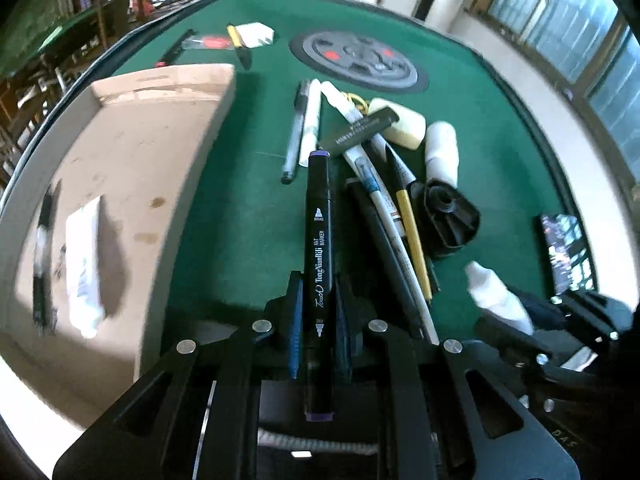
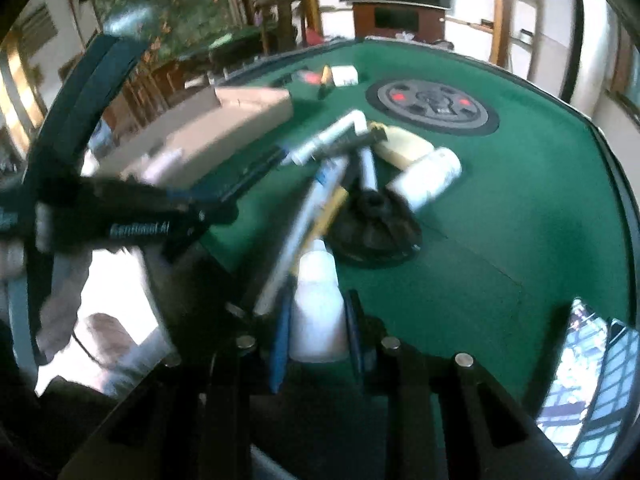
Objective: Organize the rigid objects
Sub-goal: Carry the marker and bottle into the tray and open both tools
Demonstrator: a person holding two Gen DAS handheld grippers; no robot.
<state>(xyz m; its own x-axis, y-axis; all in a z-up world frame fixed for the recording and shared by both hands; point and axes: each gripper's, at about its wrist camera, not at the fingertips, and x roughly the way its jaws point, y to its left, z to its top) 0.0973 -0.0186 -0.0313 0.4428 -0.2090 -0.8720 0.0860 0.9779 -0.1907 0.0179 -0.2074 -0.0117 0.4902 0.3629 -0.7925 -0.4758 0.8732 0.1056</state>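
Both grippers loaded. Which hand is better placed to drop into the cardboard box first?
Left, probably. The left gripper is shut on the black marker, right beside the cardboard box. The right gripper, gripping the white bottle, sits farther away behind the pen pile.

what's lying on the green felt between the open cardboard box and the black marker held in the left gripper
Nothing: in the left wrist view, bare green felt separates the cardboard box from the black marker clamped in the left gripper.

A: Where did each wrist camera look?
B: Both sat close above the green table (image 1: 248, 216), facing steeply down and forward.
A: Shared ground?
B: The pen pile (image 1: 384, 184) and cardboard box (image 2: 224, 136).
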